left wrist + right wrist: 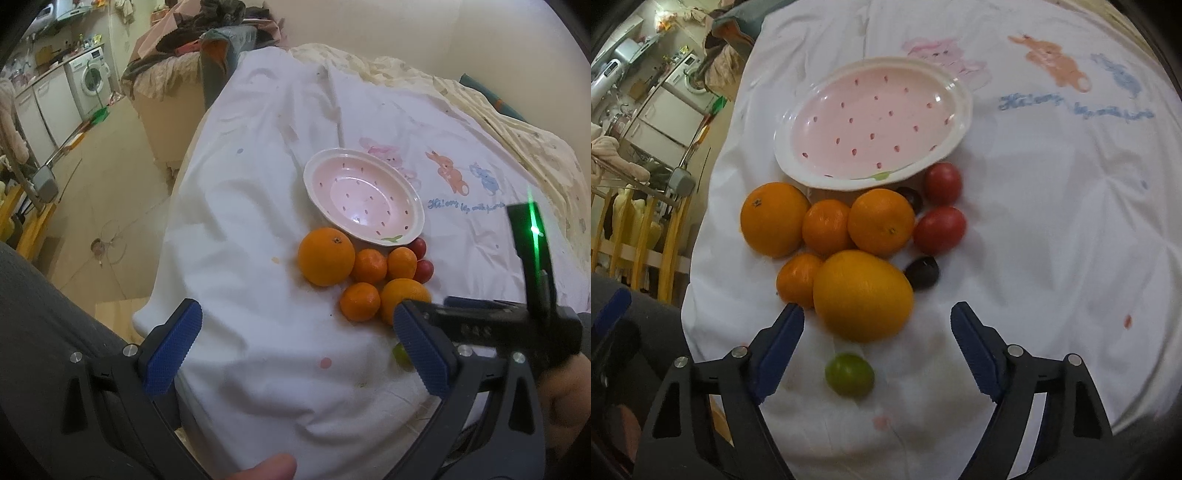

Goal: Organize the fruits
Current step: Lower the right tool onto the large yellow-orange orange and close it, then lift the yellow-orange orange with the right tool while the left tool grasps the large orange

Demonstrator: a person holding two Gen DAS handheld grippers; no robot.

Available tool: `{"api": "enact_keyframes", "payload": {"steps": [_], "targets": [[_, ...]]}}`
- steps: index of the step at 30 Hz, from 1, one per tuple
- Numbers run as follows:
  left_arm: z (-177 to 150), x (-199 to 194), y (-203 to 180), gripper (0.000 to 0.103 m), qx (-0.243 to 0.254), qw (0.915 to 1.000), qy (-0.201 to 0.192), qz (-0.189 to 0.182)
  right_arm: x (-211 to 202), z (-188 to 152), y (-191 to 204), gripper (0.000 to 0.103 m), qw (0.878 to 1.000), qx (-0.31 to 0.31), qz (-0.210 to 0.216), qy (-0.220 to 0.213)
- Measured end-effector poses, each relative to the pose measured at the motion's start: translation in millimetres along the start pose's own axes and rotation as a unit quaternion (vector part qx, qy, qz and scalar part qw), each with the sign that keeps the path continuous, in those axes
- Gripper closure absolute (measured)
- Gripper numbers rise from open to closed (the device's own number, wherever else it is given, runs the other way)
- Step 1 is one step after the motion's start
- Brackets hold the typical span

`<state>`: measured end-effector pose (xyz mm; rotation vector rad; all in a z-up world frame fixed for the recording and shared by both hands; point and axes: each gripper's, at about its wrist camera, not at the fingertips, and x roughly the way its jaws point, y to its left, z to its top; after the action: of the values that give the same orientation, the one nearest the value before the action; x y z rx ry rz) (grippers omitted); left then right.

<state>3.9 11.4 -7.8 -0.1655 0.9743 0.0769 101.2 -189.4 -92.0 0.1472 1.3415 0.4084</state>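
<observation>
Oranges, with the big round orange nearest, are clustered on the white printed cloth beside the pink seed-dotted oval dish. Blue cloth writing is blurred, unreadable. Right gripper and left gripper are spread apart, nothing held.

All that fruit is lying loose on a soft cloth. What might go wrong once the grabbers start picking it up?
The right gripper hangs open near the big orange, which touches a mandarin; closing might nudge neighbours rolling across the wrinkled cloth. The small green fruit lies near the front edge and could roll off. The bowl may tip on the soft surface.
</observation>
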Motion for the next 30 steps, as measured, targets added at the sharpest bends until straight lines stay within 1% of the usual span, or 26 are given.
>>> {"api": "enact_keyframes", "payload": {"steps": [1, 2, 4, 6, 8, 11, 14, 18, 21, 22, 24, 26, 30], "targets": [[0.1, 0.7, 0.5, 0.001, -0.001, 1.0, 0.001, 0.0, 4.0, 3.4, -1.0, 0.021, 1.0, 0.009, 0.011, 0.008], [0.0, 1.6, 1.1, 0.001, -0.002, 1.0, 0.003, 0.0, 8.3, 4.3, -1.9, 0.024, 0.999, 0.019, 0.022, 0.016], [0.3, 2.8, 1.5, 0.001, -0.004, 1.0, 0.004, 0.0, 16.6, 7.1, -5.2, 0.026, 0.999, 0.036, 0.028, 0.027], [0.9, 4.1, 1.4, 0.001, -0.005, 1.0, 0.008, -0.001, 24.9, 7.9, -7.2, 0.033, 0.998, 0.047, 0.032, 0.036], [0.7, 5.3, 1.4, 0.001, -0.005, 0.9999, 0.01, -0.001, 26.9, 7.1, -8.2, 0.037, 0.997, 0.054, 0.046, 0.039], [0.9, 6.0, 2.1, 0.001, -0.006, 0.9999, 0.011, 0.001, 21.1, 4.4, -6.3, 0.04, 0.997, 0.05, 0.05, 0.036], [0.8, 8.7, 3.4, 0.001, -0.01, 0.9998, 0.016, 0.005, 19.3, 2.8, -11.0, 0.04, 0.995, 0.057, 0.064, 0.042], [1.2, 13.6, 6.3, 0.001, -0.015, 0.9993, 0.032, 0.009, -1.1, 6.0, -13.8, 0.04, 0.995, 0.063, 0.078, 0.027], [5.6, 21.1, 7.1, 0.001, -0.017, 0.9981, 0.057, 0.015, -25.9, 10.7, -17.8, 0.04, 0.995, 0.058, 0.086, -0.002], [8.2, 23.7, 7.4, 0.001, -0.017, 0.9977, 0.064, 0.011, -34.2, 13.4, -20.2, 0.04, 0.995, 0.056, 0.087, -0.013], [16.9, 31.1, 9.1, 0.001, -0.025, 0.9965, 0.08, 0.002, -49.9, 20.0, -26.1, 0.04, 0.995, 0.05, 0.083, -0.034], [25.4, 39.7, 8.5, 0.001, -0.027, 0.9952, 0.094, 0.005, -60.1, 25.9, -34.9, 0.04, 0.995, 0.047, 0.073, -0.05], [44.7, 62.0, 3.3, 0.002, -0.029, 0.9917, 0.125, -0.002, -67.7, 33.2, -61.2, 0.04, 0.993, 0.064, 0.068, -0.066]]}}
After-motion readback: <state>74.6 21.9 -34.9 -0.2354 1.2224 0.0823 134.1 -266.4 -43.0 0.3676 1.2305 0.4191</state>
